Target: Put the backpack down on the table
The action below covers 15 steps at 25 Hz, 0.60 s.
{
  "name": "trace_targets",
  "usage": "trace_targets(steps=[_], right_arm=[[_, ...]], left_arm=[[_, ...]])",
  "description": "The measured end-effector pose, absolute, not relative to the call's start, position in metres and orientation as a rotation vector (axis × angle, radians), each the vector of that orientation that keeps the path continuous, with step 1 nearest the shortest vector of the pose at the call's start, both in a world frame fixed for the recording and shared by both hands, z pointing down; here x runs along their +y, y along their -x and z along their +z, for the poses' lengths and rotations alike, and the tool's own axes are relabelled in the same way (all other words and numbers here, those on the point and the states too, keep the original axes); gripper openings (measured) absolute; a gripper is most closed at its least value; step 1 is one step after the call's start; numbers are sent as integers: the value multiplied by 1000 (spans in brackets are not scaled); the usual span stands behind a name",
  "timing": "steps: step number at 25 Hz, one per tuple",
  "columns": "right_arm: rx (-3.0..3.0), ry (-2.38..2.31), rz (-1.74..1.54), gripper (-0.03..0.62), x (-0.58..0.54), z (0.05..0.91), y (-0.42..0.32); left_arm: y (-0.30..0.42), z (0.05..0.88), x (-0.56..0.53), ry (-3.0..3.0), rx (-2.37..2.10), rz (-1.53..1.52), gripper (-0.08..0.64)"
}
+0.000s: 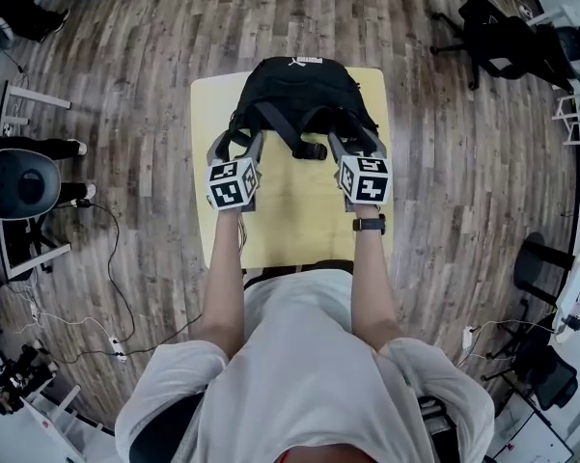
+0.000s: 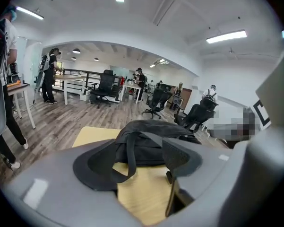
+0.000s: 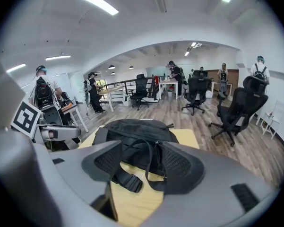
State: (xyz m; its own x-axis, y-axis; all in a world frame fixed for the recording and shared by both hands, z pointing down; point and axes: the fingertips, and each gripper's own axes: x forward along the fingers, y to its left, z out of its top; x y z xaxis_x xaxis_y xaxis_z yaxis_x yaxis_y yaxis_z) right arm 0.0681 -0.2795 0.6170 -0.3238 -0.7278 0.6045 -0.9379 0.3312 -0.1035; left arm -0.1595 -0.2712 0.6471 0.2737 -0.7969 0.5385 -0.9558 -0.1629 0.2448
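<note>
Left gripper [image 1: 236,145]: above the table's [image 1: 299,230] left-centre, jaws spread wide. A dark strap loop shows in the gap, but the pads are clear of it.

Backpack [image 1: 299,95]: black, lying flat on the table's far half, centred left to right, its far end at the table's far edge. Strapped side up. Shoulder straps [image 1: 270,119] trail toward the table's near edge, so it points near-to-far. It looks about as broad as deep, so its long axis is unclear.

Right gripper [image 1: 355,146]: above the table's right-centre, jaws wide, gripping nothing. A buckled strap end lies on the table beyond them.
</note>
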Motion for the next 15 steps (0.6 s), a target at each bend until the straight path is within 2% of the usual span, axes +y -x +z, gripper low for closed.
trace_targets(steps=[5,15], right_arm=[[-2214,-1512,521,263,-265,571,-61],[-2368,-1669,276,84,-244,472,-54]], left_arm=[[145,598,-259,-2103,-1547,256,305],[137,509,-241,-2269,-1644,145,175]])
